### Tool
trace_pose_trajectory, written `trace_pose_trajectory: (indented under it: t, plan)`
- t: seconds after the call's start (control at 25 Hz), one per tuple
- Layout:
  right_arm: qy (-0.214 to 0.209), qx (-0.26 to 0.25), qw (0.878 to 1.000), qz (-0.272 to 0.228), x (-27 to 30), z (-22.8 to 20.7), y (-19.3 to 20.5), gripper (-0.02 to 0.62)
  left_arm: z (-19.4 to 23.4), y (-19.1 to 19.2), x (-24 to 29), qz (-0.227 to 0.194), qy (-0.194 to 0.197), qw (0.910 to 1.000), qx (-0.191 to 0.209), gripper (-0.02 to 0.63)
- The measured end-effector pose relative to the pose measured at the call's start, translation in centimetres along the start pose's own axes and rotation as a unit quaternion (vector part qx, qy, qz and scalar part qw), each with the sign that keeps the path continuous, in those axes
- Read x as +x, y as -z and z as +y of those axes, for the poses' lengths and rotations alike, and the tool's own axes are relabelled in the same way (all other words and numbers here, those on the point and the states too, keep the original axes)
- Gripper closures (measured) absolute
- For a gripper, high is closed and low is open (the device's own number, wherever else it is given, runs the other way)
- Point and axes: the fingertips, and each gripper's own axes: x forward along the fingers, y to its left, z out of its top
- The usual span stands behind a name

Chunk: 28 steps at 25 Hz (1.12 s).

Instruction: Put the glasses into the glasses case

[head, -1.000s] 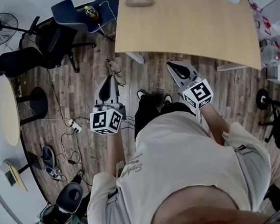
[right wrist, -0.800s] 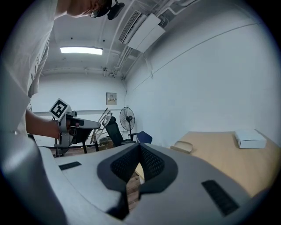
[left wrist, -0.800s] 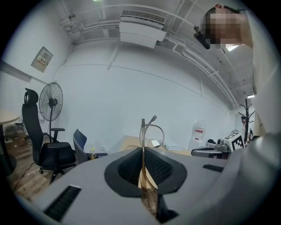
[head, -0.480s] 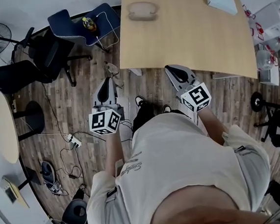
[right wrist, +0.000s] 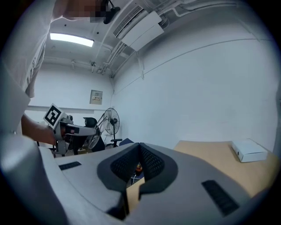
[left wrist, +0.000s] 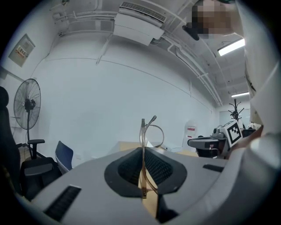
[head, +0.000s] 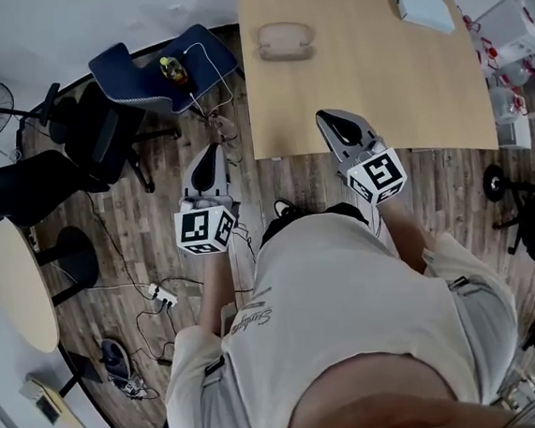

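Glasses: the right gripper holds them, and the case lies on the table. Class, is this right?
No. The left gripper holds the glasses, as the left gripper view shows; the right gripper is shut on nothing. The case does lie on the table.

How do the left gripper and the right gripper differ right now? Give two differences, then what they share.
The left gripper is shut on the glasses; the right gripper is shut on nothing. In the head view the left gripper hangs over the floor beside the table; the right gripper overlaps the table's near edge. Both point toward the table.
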Motion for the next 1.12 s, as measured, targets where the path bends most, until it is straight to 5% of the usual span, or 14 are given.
trace_pose_trajectory:
  t: [0.52,1.12]
  plan:
    - [0.044,0.005,0.999,0.03,3.6,-0.5,0.7,0.6,3.9,2.0,4.7,0.025,0.052,0.9981,-0.023,0.58]
    - [0.031,0.036,0.999,-0.005,9.2,-9.7,1.4,0.6,3.6,-0.5,13.9,0.049,0.049,0.9975,0.011,0.58]
